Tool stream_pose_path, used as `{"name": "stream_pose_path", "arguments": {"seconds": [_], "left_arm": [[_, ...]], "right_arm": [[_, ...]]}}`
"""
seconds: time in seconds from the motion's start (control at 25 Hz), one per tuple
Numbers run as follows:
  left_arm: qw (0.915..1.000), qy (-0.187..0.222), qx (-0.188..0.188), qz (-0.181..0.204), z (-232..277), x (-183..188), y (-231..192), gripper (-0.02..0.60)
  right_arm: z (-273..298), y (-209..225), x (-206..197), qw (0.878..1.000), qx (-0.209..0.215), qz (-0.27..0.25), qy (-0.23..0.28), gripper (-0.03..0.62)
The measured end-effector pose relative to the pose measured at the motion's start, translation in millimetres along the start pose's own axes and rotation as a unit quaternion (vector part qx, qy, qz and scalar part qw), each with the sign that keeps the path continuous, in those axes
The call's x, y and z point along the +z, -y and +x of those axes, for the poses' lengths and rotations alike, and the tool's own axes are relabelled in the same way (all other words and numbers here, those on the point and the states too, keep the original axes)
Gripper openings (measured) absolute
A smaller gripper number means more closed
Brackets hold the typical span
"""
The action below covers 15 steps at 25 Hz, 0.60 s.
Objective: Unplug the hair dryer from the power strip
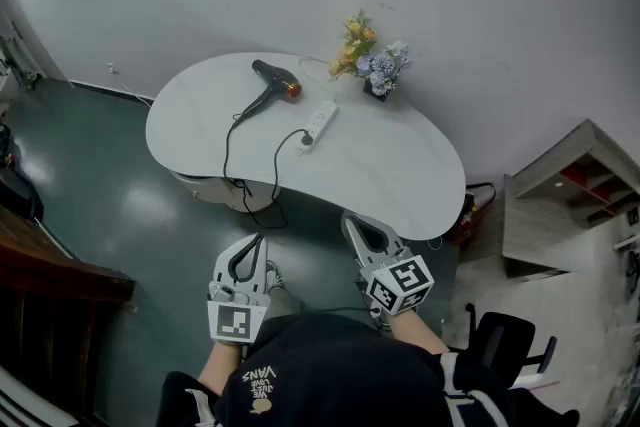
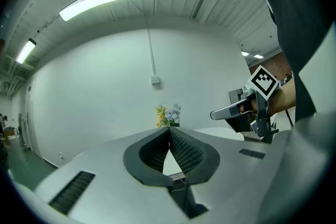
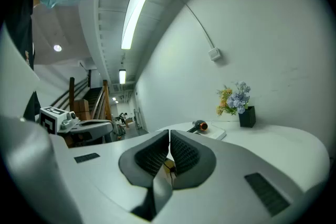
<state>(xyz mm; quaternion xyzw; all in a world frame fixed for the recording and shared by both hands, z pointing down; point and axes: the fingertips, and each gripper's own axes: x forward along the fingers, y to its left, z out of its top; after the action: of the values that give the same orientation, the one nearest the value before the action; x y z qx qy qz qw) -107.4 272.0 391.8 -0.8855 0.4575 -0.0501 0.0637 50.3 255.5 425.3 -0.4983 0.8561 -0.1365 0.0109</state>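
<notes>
A black hair dryer (image 1: 272, 85) with an orange nozzle ring lies at the back of the white table (image 1: 400, 170). Its black cable loops over the front edge and back up to a plug (image 1: 305, 140) in the white power strip (image 1: 321, 123). Both grippers hang short of the table's near edge, well away from the strip. My left gripper (image 1: 248, 253) is shut and empty, as its own view (image 2: 169, 131) confirms. My right gripper (image 1: 362, 233) is likewise shut on nothing (image 3: 169, 136). From the right gripper view the hair dryer (image 3: 199, 125) and the power strip (image 3: 216, 134) lie ahead on the tabletop.
A dark vase of flowers (image 1: 372, 60) stands at the table's back edge behind the strip. A black office chair (image 1: 503, 341) and a shelf unit (image 1: 575, 187) are at the right. Wooden stairs (image 1: 50, 270) are at the left. The cable hangs below the table's front.
</notes>
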Motion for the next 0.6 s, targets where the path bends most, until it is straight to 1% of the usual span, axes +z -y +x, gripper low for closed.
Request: {"name": "stream_pose_path", "arguments": {"seconds": [0.16,0.32,0.52,0.6], "left_arm": [[1.0000,-0.001,-0.006,0.003,8,-3,-11,0.021],[0.9997,-0.005,-0.020,0.010,19,-10,-19,0.023],[0.9994,-0.012,-0.033,0.008,34,-17,-27,0.025],[0.9991,-0.016,-0.039,0.007,40,-19,-33,0.034]], "right_arm": [[11,5,-4,1.000,-0.015,0.020,0.001,0.046],[22,10,-6,0.999,-0.025,0.020,-0.003,0.048],[35,21,-8,0.999,-0.042,0.020,-0.008,0.048],[42,25,-7,0.999,-0.048,0.022,-0.008,0.052]]}}
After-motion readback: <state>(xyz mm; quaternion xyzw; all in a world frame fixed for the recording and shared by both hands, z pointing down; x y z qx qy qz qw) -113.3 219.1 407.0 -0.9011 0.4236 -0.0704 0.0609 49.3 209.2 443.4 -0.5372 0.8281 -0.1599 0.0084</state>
